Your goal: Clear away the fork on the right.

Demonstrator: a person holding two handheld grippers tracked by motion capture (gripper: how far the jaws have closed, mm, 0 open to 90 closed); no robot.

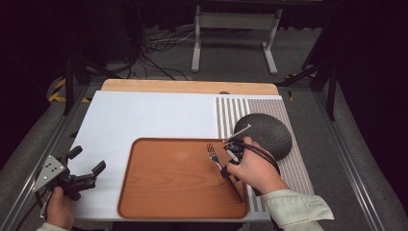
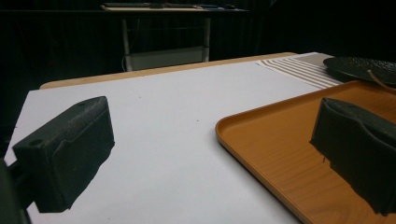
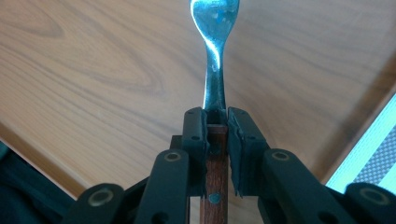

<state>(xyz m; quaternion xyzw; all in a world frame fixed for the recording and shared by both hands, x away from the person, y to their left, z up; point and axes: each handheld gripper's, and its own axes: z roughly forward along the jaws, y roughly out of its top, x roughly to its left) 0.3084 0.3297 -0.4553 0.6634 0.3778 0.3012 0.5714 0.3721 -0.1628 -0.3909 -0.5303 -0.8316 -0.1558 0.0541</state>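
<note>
Right gripper (image 3: 216, 140) is holding a fork (image 1: 215, 157) over the wooden tray (image 1: 159, 192).

Its jaws are clamping the fork's wooden handle just below the metal neck, the long axis running straight out from the jaws toward the tray's middle, tines leading. The right gripper view is showing that grip closely; the high view is showing the dark plate (image 1: 269, 132) beyond the tray's right edge and the left gripper (image 1: 82, 179), jaws apart, resting idle on the white surface (image 1: 144, 115) left of the tray.
</note>
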